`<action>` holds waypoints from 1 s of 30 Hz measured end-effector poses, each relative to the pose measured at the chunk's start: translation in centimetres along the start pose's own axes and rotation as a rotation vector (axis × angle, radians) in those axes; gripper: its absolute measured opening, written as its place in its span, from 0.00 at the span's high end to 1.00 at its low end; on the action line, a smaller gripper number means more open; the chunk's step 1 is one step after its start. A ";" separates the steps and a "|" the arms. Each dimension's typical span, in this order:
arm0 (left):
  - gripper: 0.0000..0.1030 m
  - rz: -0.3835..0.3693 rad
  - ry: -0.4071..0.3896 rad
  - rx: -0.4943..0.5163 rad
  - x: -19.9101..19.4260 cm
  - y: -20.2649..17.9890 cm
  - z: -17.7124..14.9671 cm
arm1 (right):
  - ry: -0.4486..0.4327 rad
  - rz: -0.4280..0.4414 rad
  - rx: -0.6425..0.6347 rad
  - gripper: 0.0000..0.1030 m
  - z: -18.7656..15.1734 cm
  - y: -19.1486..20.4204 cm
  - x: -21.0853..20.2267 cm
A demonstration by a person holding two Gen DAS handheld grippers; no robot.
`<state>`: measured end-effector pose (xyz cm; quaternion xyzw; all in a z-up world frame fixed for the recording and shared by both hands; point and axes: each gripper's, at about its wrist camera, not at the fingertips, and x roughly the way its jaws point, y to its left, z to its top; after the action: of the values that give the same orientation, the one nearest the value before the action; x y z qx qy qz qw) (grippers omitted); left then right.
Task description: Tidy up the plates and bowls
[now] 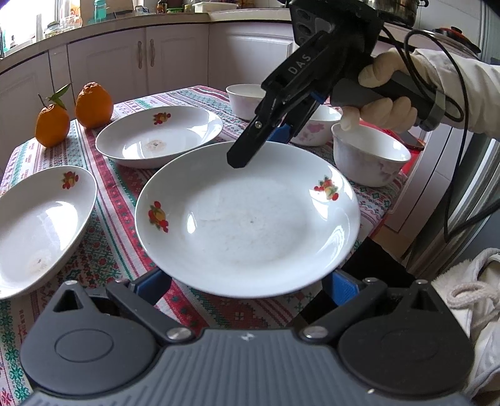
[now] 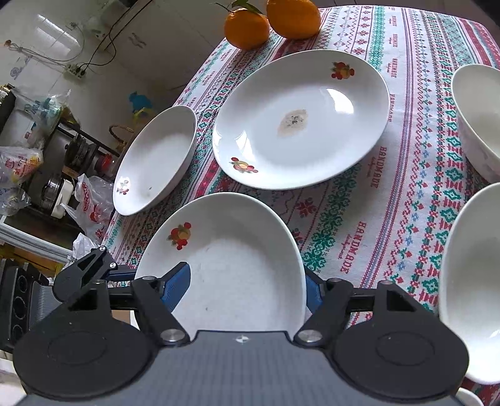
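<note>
the left gripper point(image 1: 247, 285) has its jaws spread wide beneath the near rim of a fruit-print plate point(image 1: 247, 218), not clamped; the right gripper point(image 1: 261, 146) pinches that plate's far rim; two more plates point(image 2: 300, 118) lie beyond on the patterned tablecloth point(image 2: 406, 193), oranges point(image 2: 247, 28) farther off; bowls point(image 1: 368, 159) sit right; white cabinets point(image 1: 125, 62) stand behind.
</note>
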<state>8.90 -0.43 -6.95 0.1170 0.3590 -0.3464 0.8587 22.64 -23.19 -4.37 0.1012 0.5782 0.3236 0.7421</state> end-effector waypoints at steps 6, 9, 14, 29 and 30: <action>0.02 0.008 -0.007 -0.002 -0.5 0.2 0.2 | -0.009 0.005 -0.017 0.24 0.5 0.5 0.0; 0.02 0.013 -0.014 0.000 -0.8 0.3 0.3 | -0.014 0.004 -0.026 0.24 0.8 0.9 0.0; 0.02 0.015 -0.031 -0.009 -1.6 0.7 0.6 | -0.022 0.001 -0.044 0.24 1.5 1.5 0.0; 0.02 0.062 -0.077 -0.030 -3.8 2.5 1.0 | -0.036 0.003 -0.107 0.24 4.1 3.9 0.5; 0.02 0.067 -0.080 -0.032 -3.9 2.8 1.0 | -0.035 0.005 -0.112 0.24 4.4 4.2 0.6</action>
<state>9.38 3.12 -3.61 0.1013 0.3259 -0.3161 0.8852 25.26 -18.60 -1.32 0.0665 0.5457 0.3554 0.7560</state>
